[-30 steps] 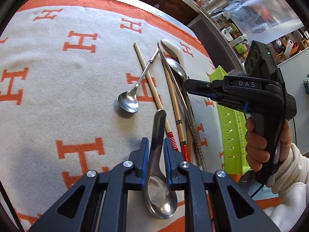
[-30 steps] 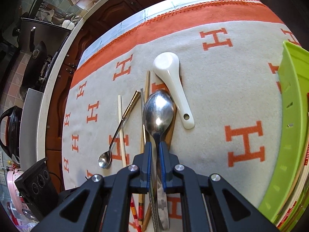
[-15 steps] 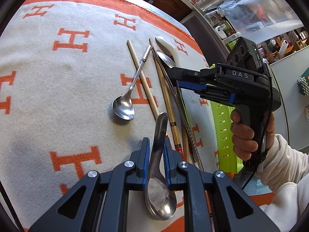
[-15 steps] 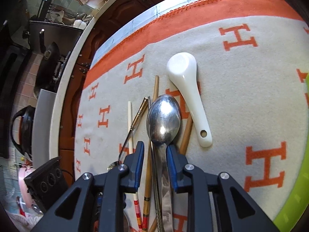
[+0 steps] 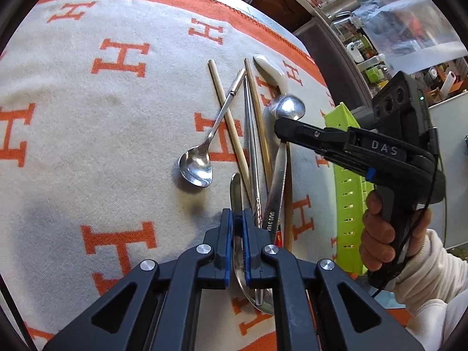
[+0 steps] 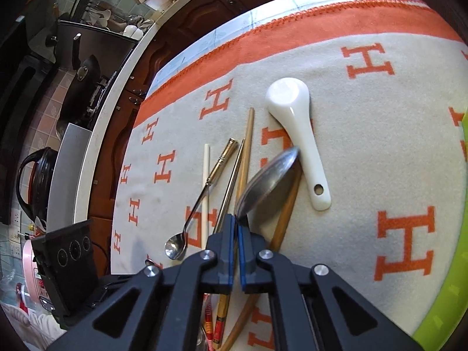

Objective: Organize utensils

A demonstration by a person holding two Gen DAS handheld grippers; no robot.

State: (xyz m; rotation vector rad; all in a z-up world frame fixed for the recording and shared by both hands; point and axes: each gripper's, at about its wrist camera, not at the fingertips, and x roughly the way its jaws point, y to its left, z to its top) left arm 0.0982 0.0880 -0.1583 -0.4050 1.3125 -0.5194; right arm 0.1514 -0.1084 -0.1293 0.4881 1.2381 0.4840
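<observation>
My left gripper (image 5: 237, 222) is shut on the handle of a steel spoon (image 5: 235, 193), whose bowl hangs below the fingers. My right gripper (image 6: 235, 229) is shut on the neck of a large steel spoon (image 6: 267, 185), tilted on edge above the pile; it also shows in the left wrist view (image 5: 288, 108). On the blanket lie a small steel spoon (image 5: 196, 166), a white ceramic spoon (image 6: 295, 134) and several chopsticks (image 5: 229, 120).
An orange-and-cream H-patterned blanket (image 5: 87, 146) covers the table. A lime green slotted tray (image 5: 348, 181) stands at the right edge, also in the right wrist view (image 6: 450, 286). Kitchen counters and pans lie beyond the table's far edge.
My right gripper opened briefly, then shut on the large spoon's neck and tilted its bowl up on edge. My left gripper still holds its spoon and shifted slightly toward the pile.
</observation>
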